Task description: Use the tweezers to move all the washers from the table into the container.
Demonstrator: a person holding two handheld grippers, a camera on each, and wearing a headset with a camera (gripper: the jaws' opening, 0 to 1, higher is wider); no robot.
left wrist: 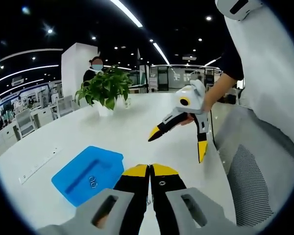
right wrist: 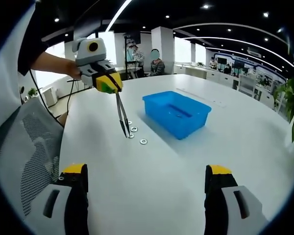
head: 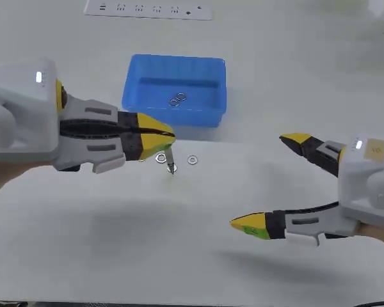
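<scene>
1. In the head view, the left hand-held gripper (head: 166, 136) comes in from 9 o'clock. Its yellow-tipped jaws are pressed together on the tweezers (head: 169, 158), which point down at the white desk (head: 179, 256).
2. The right gripper view shows the same thing from across the desk: the left hand-held gripper (right wrist: 105, 81) holds the tweezers (right wrist: 121, 115) nearly upright, with the points at the desk surface.
3. In the left gripper view, that hand-held gripper's own jaws (left wrist: 149, 172) meet with no gap between them.
4. Loose washers (head: 192, 160) lie on the desk around the tweezer points. One is a little apart at 3 o'clock of the points and another is just beside them at 10 o'clock.
5. It is not possible to tell whether the points grip a washer.
6. In the right gripper view, the loose washers (right wrist: 143, 141) sit between the tweezer points and the near wall of the container (right wrist: 176, 112).
7. In the head view, the blue container (head: 208, 70) stands at 12 o'clock of the tweezer points, near them but not touching.
8. More washers (head: 178, 99) rest close together on the container floor. They also show in the left gripper view (left wrist: 93, 182).
9. In the head view, the right hand-held gripper (head: 269, 182) sits at 4 o'clock, well apart from the washers. Its jaws are spread wide and hold nothing.
10. In its own view, its two jaws (right wrist: 146, 169) stand far apart over bare desk.
11. A power strip (head: 147, 9) lies at 12 o'clock, beyond the container.
</scene>
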